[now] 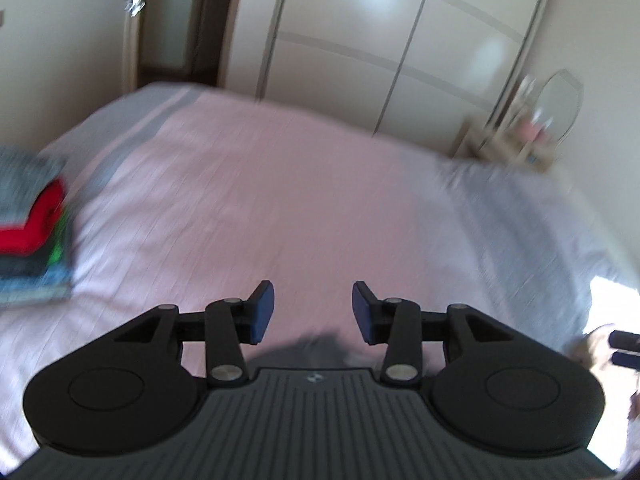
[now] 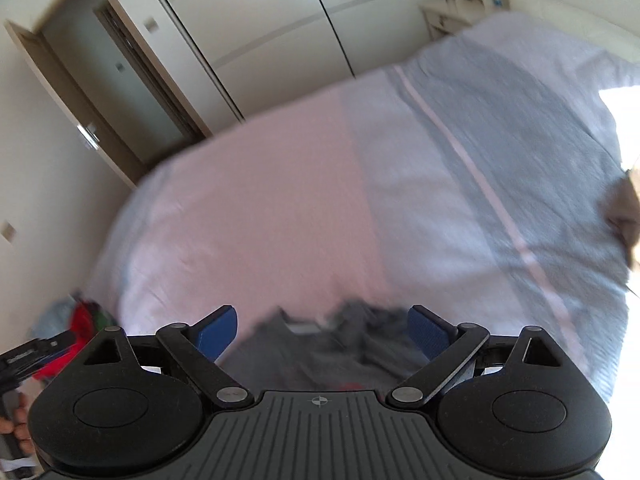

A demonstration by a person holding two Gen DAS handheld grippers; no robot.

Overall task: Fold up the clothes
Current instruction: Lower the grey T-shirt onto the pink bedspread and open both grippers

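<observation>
Spreading across both views, the wide bed (image 1: 280, 184) under its pink and grey-blue striped cotton cover is carrying everything. A stack of folded clothes (image 1: 30, 236), grey, red and green, is sitting at its left edge. A crumpled dark grey garment (image 2: 320, 344) is lying on the cover just beneath the right hand-held gripper (image 2: 322, 336), whose blue-padded jaws are standing wide, gripping nothing. The left hand-held gripper (image 1: 313, 312) is hanging partly open, empty, above the pink cover.
</observation>
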